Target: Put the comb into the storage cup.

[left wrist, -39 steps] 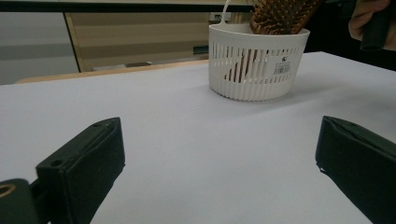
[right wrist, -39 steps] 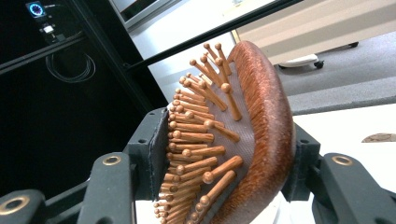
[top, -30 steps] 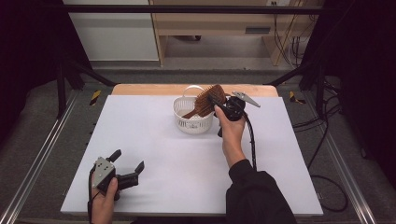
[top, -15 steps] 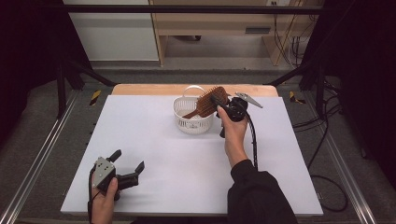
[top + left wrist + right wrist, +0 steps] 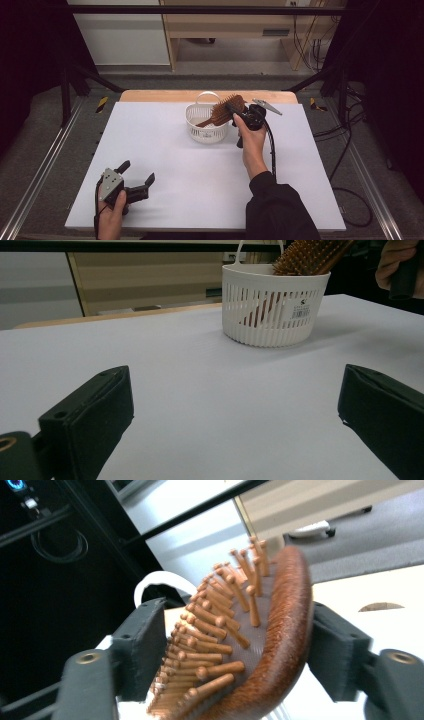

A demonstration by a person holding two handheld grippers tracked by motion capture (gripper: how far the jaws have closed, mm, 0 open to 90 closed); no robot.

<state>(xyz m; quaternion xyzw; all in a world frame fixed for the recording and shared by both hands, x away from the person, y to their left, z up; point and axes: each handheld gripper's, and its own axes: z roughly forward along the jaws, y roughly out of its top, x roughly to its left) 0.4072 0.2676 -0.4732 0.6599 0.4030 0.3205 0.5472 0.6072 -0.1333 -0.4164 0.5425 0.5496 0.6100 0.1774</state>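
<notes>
Jaws of the right gripper had just been opening around the brush, already propped in the basket; a straight withdrawal was advised.

from up high i get even overhead light on the white table, dark surroundings at both sides, soft faint shadows. the picture is a bit grainy. in the right gripper view the hairbrush sits close and soft-focused, the background washed out bright. the left gripper view is clear, its near jaws blurred.
</notes>
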